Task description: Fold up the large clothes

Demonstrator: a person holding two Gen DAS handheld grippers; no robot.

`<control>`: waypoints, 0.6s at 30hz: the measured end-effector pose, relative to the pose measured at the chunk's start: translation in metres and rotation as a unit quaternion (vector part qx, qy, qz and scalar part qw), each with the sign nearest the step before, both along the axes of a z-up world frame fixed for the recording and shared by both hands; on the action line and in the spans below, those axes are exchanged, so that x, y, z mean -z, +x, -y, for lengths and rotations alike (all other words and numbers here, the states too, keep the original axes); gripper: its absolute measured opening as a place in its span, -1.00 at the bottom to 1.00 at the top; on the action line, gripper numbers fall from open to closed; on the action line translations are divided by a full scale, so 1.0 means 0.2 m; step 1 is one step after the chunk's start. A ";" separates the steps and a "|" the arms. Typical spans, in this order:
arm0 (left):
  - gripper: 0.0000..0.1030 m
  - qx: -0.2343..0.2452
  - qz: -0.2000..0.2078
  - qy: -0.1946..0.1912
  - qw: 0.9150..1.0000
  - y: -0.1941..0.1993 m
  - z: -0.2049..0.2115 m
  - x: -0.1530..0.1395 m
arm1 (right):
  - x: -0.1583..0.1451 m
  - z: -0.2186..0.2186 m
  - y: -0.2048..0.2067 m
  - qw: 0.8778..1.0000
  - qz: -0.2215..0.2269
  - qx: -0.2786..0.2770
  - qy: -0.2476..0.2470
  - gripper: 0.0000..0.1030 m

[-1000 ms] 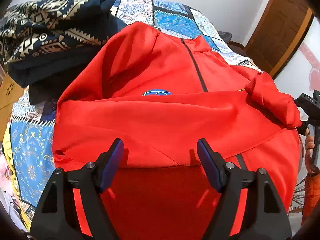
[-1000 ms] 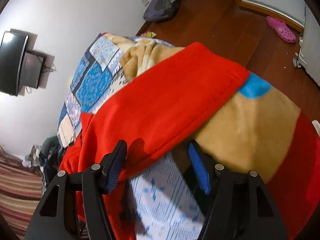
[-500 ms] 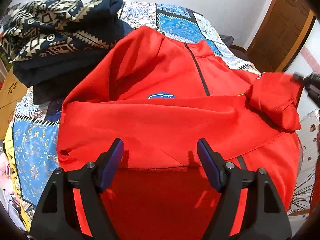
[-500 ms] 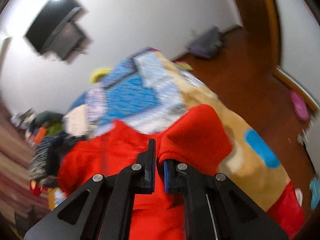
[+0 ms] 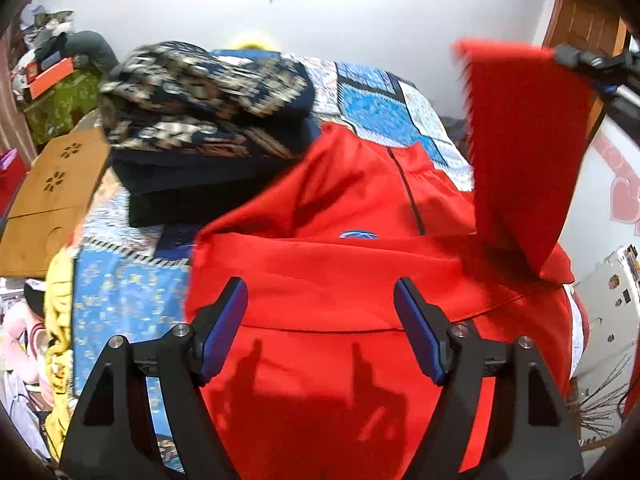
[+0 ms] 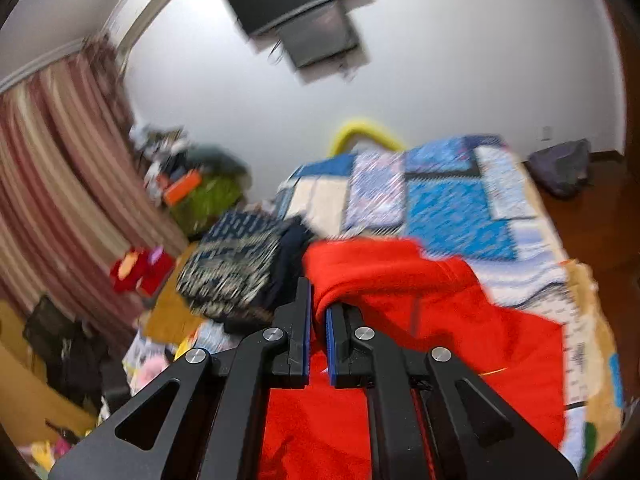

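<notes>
The right gripper (image 6: 317,320) has its two fingers (image 6: 300,320) pressed almost together, and a fold of the red jacket (image 6: 420,320) is pinched between the blue pads. In the left wrist view the same gripper (image 5: 576,60) appears at the upper right, and the sleeve (image 5: 516,152) hangs down from it in the air, above the rest of the jacket.

The left gripper (image 5: 320,328) has its fingers (image 5: 224,328) wide apart, with nothing between them. It hovers over the lower part of the red jacket (image 5: 320,280), which lies spread on the bed, zipper side up.

Beyond the left finger, at the far left, a pile of dark patterned clothes (image 5: 204,120) rests on the blue patchwork bedcover (image 5: 384,108). Further away there is a white wall (image 6: 440,80) with a dark screen (image 6: 296,4) mounted on it.
</notes>
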State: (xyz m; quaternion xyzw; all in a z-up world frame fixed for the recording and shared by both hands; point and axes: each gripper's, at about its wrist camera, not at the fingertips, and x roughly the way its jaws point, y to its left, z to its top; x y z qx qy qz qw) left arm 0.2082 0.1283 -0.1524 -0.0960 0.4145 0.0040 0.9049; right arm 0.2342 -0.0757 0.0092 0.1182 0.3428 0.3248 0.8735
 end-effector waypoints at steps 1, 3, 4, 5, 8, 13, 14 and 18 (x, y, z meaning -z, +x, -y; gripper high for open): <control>0.47 -0.004 0.002 0.000 1.000 -0.03 -0.04 -0.01 | 0.06 -0.09 -0.01 1.000 -0.015 -0.019 -0.009 -0.90; 0.50 -0.010 0.003 0.003 1.000 -0.06 -0.08 -0.02 | 0.19 -0.22 -0.02 0.998 -0.043 -0.046 -0.029 -0.90; 0.53 -0.014 0.002 0.005 1.000 -0.09 -0.11 -0.02 | 0.28 -0.29 -0.03 0.995 -0.062 -0.062 -0.042 -0.90; 0.55 -0.018 0.001 0.006 1.000 -0.11 -0.13 -0.01 | 0.33 -0.33 -0.05 0.993 -0.074 -0.073 -0.053 -0.90; 0.55 -0.030 -0.009 0.004 1.000 -0.17 -0.20 0.02 | 0.55 -0.46 -0.13 0.981 -0.118 -0.117 -0.096 -0.90; 0.55 -0.044 -0.038 -0.025 0.998 -0.22 -0.27 0.13 | 0.82 -0.56 -0.27 0.956 -0.178 -0.175 -0.157 -0.89; 0.55 -0.045 -0.043 -0.030 0.998 -0.23 -0.28 0.14 | 0.84 -0.56 -0.28 0.952 -0.187 -0.180 -0.165 -0.88; 0.55 -0.043 -0.061 -0.037 0.997 -0.22 -0.25 0.20 | 0.89 -0.52 -0.31 0.936 -0.230 -0.197 -0.178 -0.67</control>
